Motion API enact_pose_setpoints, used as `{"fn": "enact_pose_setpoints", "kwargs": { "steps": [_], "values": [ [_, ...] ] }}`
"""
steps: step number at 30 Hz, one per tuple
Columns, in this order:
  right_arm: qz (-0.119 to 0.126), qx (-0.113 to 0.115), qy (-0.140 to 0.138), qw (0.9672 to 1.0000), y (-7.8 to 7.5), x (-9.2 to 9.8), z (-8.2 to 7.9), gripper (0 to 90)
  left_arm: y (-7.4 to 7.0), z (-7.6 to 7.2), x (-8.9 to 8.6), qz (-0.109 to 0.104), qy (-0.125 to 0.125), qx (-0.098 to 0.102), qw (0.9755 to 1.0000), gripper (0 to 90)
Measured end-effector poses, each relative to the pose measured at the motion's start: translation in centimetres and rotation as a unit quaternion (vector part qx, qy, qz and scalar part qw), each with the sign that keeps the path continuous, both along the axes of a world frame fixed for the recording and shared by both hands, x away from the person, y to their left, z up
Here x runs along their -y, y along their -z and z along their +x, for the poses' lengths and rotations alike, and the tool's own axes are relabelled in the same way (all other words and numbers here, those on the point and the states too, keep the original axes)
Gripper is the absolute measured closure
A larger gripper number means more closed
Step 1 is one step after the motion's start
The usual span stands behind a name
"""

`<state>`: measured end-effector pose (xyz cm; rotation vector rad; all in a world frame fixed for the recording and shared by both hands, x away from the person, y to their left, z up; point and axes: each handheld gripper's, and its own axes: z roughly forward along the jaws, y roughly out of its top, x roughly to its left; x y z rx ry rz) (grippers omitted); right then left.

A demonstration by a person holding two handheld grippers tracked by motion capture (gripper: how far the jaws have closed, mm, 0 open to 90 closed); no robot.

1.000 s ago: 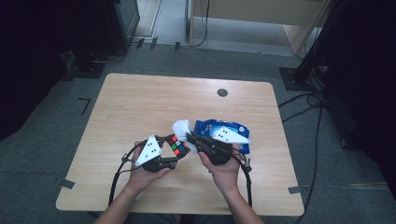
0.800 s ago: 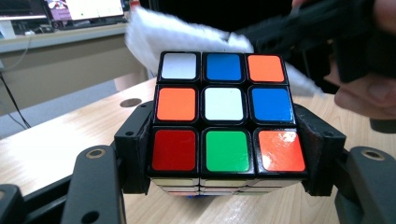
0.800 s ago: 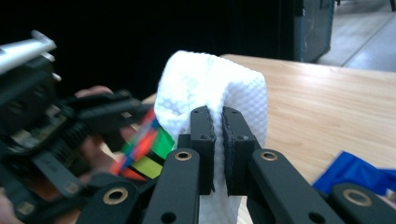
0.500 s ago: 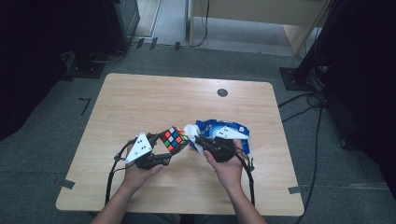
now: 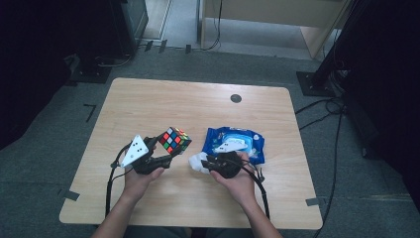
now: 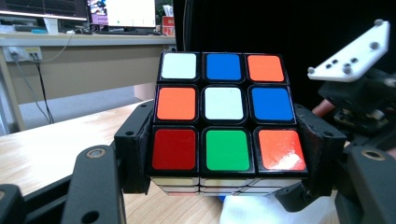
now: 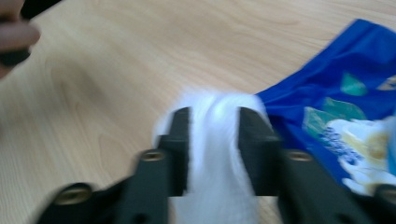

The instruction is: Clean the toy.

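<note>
Table [image 5: 148, 104] of pale wood, seen from above: the left gripper [image 5: 166, 151] clamps a multicoloured plastic puzzle cube [image 5: 174, 140], lifted near centre; the right gripper [image 5: 208, 161] meets a white crumpled wipe [image 5: 197, 161] beside a blue plastic wipes packet [image 5: 236, 143].

Left gripper view: jaws squeeze the cube's sides.

Right gripper view: jaws, just opening, flank the wipe, blurred, so I cannot tell whether they touch it.

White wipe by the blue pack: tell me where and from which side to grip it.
Grip the white wipe on its bunched upper fold, coming straight down from above. It lies soft and crumpled on the table, beside the blue pack, so its raised middle gives the pads purchase.
</note>
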<state>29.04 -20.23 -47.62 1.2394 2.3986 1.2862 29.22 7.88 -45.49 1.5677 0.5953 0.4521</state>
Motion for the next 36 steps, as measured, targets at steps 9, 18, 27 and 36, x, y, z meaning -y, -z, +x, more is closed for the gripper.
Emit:
{"fn": "enact_pose_setpoints", "kwargs": {
  "steps": [9, 18, 27, 36],
  "values": [
    [0.176, -0.015, 0.061, 0.9824, -3.2, 3.3, -0.3, 42.9, 0.4, -0.2, 0.9, 0.004, 0.013, 0.001, 0.9999, 34.3],
    [0.284, -0.056, 0.091, 0.9528, -4.5, 2.6, -1.1, 16.5, 1.2, -1.2, 3.3, 0.017, 0.023, 0.006, 0.9996, 34.2],
    [0.293, -0.064, 0.103, 0.9485, -3.9, 0.8, -1.7, 20.6, 1.5, -2.2, 4.9, 0.024, 0.007, 0.021, 0.9995, 34.2],
    [0.305, -0.058, 0.122, 0.9429, -3.1, 0.0, -2.0, 31.1, 1.8, -3.1, 6.2, 0.037, 0.011, 0.036, 0.9986, 34.1]
  ]
}}
